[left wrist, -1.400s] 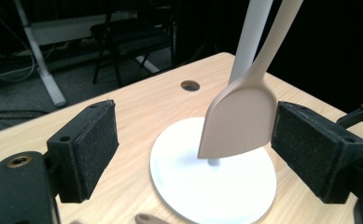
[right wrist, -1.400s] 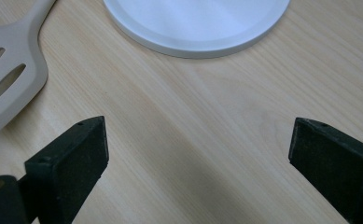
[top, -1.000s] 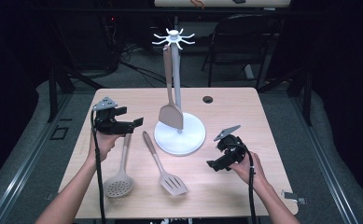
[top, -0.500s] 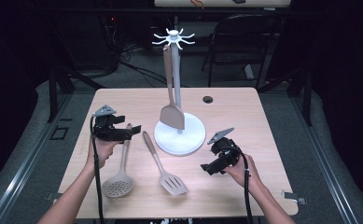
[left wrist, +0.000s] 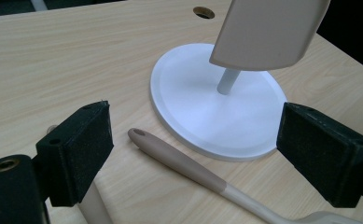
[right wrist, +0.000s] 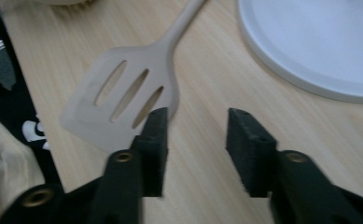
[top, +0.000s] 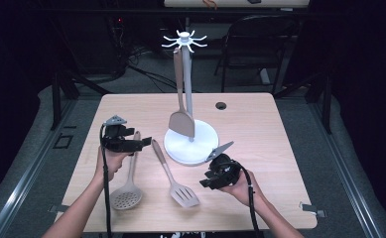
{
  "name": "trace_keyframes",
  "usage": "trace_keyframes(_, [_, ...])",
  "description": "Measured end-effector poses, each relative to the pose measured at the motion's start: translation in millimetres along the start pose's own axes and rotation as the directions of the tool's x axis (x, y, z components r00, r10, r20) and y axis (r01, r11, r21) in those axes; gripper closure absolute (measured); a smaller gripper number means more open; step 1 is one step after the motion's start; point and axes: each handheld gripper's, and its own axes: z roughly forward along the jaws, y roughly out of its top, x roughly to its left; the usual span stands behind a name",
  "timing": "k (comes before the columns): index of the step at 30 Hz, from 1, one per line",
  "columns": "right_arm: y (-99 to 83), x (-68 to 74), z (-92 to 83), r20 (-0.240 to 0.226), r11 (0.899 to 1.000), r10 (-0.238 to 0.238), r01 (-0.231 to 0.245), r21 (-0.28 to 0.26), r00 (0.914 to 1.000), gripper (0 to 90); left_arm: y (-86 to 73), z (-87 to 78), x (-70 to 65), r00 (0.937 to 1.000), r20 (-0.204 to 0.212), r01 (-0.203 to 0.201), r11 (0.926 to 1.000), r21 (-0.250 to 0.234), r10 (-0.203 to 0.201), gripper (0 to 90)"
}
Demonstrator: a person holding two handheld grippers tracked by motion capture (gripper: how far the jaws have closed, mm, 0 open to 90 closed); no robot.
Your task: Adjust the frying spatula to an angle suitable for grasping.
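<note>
Looking down on the pale wood-grain counter (top: 260, 129), I see a smooth beige slotted spatula (top: 175, 179) lying flat near the front edge, its handle slanting back toward the round white base of the utensil stand (top: 190, 144). Its blade is thin and matte, cut with three long slots (right wrist: 128, 95). Left of it lies a perforated skimmer (top: 126, 191), round-headed and the same beige. A solid turner (top: 180, 121) hangs from the stand's hooked white crown.

My right gripper (top: 215, 179) sits low just right of the spatula's blade; its jaws have just been closing and now stand partly apart with only bare counter between the rough black pads (right wrist: 247, 149), one pad beside the blade's edge. The right hand (top: 240, 186) grips it from behind, forearm coming in from the front edge.

My left gripper (top: 143, 143) hovers over the skimmer's handle, jaws spread wide, holding nothing, pointed level toward the stand.
</note>
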Motion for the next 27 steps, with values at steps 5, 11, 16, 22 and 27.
trace_keyframes(5, [2.6, 12.5, 11.5, -0.038, 1.0, 0.012, -0.011, 0.024, 0.9992, 78.2, -0.4, 1.0, 0.2, 1.0, 0.0, -0.003, 1.0, 0.0, 0.003, 10.7])
trace_keyframes(11, [6.1, 25.4, 28.5, -0.067, 1.0, 0.024, -0.023, 0.016, 0.9975, 84.6, -1.2, 1.4, 0.4, 1.0, -0.005, 0.001, 1.0, 0.006, -0.001, 10.8])
trace_keyframes(16, [9.0, 39.5, 41.3, -0.101, 0.999, -0.015, 0.019, 0.036, 0.9948, 85.3, -2.5, 3.3, 0.3, 1.0, -0.001, -0.002, 0.9998, 0.018, 0.002, 10.9])
trace_keyframes(22, [5.0, 43.1, 56.4, -0.097, 0.994, -0.04, 0.049, 0.095, 0.9945, 87.7, -3.7, 5.0, -0.8, 1.0, -0.001, -0.003, 0.9997, 0.023, 0.003, 11.1])
trace_keyframes(27, [0.1, 42.2, 71.0, -0.07, 0.987, -0.047, 0.057, 0.153, 0.9964, 90.0, -6.5, 6.0, -2.3, 0.9999, -0.015, -0.001, 0.9997, 0.024, 0.001, 11.7])
